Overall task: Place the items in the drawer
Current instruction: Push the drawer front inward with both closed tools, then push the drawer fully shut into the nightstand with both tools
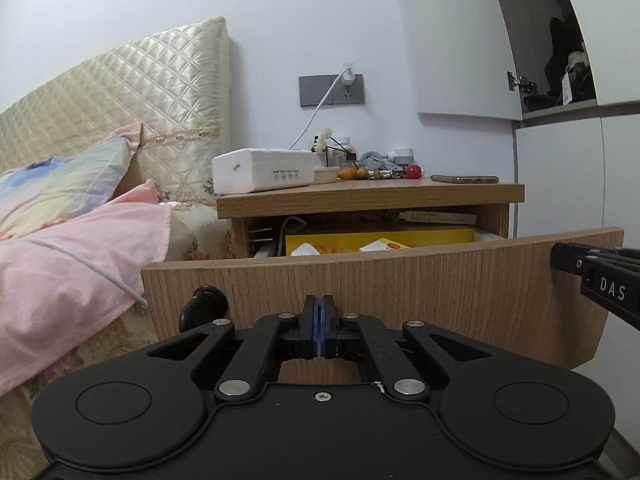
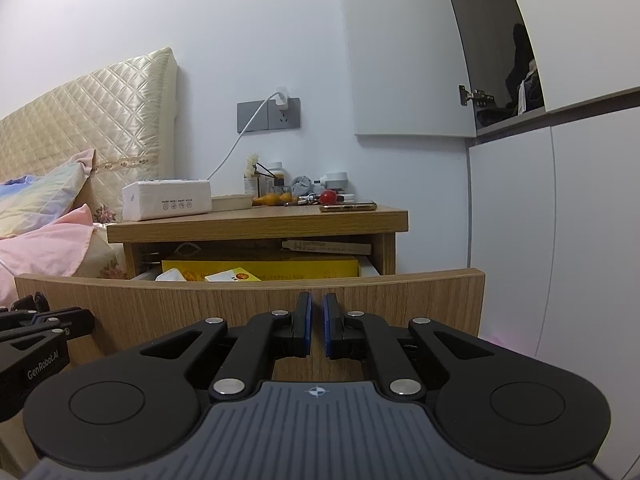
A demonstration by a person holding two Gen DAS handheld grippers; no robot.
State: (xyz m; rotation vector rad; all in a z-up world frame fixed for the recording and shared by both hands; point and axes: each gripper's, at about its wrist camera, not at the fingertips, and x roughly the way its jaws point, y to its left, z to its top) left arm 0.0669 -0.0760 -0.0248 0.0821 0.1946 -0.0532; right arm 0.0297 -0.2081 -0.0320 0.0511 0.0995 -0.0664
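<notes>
Our left gripper has jaws pressed together, our right gripper barely parted, both empty. At frame centre the drawer stands open; its crowded boxes could jam anything added.

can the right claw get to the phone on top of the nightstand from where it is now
Probably yes. The right claw sits low, facing the open drawer front, slightly open and empty. The phone lies at the nightstand's near right edge with nothing in front of it; the claw must rise above the drawer front first.
</notes>
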